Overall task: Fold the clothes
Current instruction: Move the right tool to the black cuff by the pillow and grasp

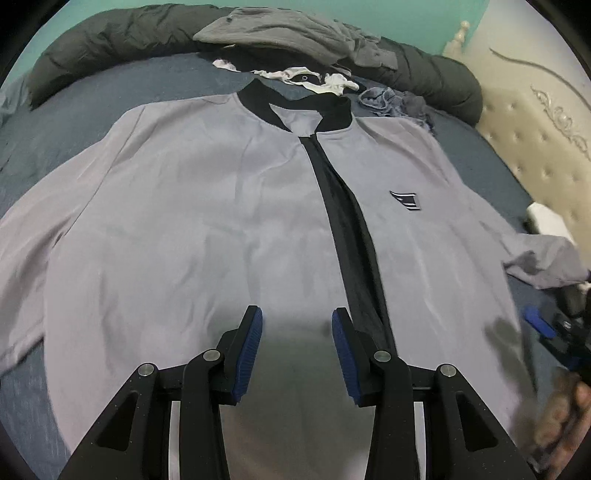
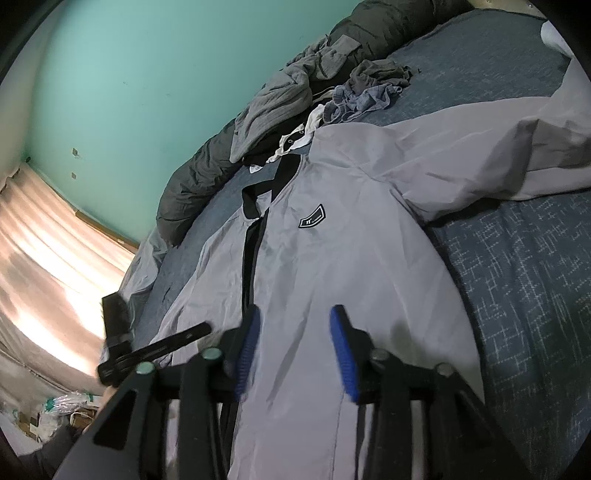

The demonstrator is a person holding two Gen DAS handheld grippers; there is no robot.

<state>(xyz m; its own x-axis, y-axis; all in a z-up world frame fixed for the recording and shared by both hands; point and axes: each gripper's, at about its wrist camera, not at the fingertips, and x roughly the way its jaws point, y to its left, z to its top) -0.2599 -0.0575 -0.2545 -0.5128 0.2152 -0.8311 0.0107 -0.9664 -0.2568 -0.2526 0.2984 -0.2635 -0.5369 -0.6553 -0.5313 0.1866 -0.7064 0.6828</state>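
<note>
One grey jacket [image 1: 207, 221] lay spread flat, front up, over most of the blue bedspread [image 1: 74, 122]. Its left sleeve [image 1: 22, 258] ran out toward the bed's near edge, smooth and almost uncreased. A black collar [image 1: 258, 101] curved around the neck opening, and a black placket [image 1: 351, 229] ran down the middle, parting the two front panels. On the chest to the right of that strip sat a small dark badge [image 1: 406, 201] with pale stripes. The right sleeve [image 1: 546, 266] lay rumpled and folded over itself near the bed's right side.

The left gripper [image 1: 297, 354] hovered above the jacket's lower front, its blue-padded jaws standing wide apart with nothing between them. The right gripper [image 2: 295, 354] hung over the right-hand panel, likewise spread wide and empty; motion blur softened its edges.

Beyond the collar, a white garment [image 1: 306, 79] with a snap lay crumpled, touching a dark item beneath it. Behind those a grey cloth [image 1: 280, 33] was draped over a long dark padded roll [image 1: 110, 40] along the teal wall [image 2: 129, 74]. A bunched blue-checked cloth [image 1: 384, 98] sat just right of the collar. A tufted cream headboard [image 1: 535, 147] rose at the far right. In the right wrist view, a bright curtain [image 2: 44, 266] hung at the left.
</note>
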